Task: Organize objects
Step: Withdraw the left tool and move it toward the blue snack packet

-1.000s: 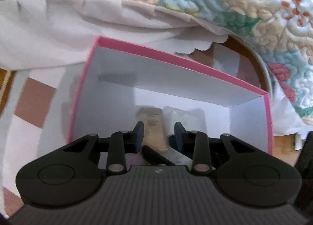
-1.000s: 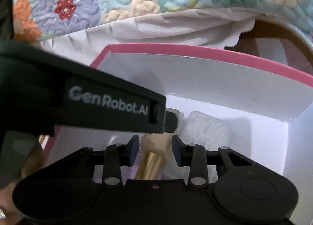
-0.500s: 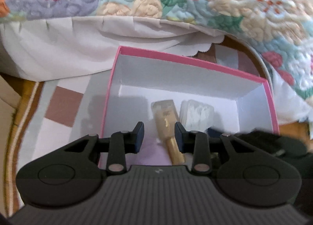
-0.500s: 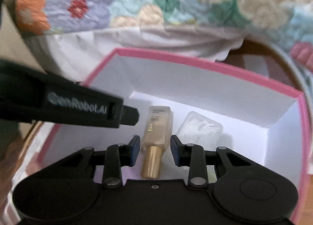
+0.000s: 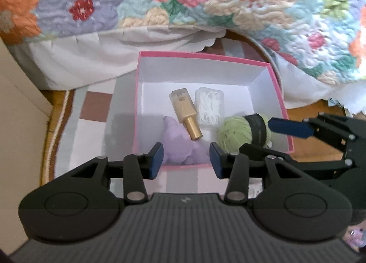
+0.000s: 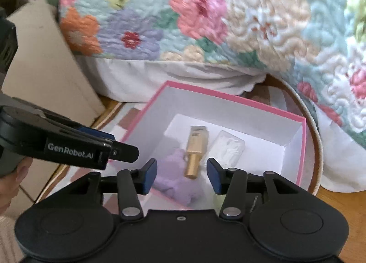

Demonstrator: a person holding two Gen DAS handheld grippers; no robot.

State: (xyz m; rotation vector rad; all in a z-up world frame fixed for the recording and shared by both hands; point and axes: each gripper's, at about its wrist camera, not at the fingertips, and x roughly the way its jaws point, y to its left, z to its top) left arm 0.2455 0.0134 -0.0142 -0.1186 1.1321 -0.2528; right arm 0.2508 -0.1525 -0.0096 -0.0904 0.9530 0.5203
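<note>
One pink box (image 5: pixel 278 93) holds one gold bottle (image 5: pixel 184 112), one clear packet (image 5: pixel 209 105), one purple toy (image 5: pixel 178 141), one green yarn ball (image 5: pixel 233 133).

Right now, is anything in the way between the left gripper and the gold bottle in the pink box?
Nothing visible blocks it. The left gripper, jaws open and empty, hangs above the pink box; the gold bottle lies uncovered beside a purple plush.

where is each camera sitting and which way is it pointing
Left wrist: on the left gripper, looking steeply down into the pink-rimmed white cardboard box; its own open fingers show, with the right gripper entering from the right.
Right wrist: on the right gripper, angled down at the box from its near corner; open fingers show, the left gripper and a hand at left.
Shared: box, gold-capped beige bottle, lilac plush toy, floral quilt.
</note>
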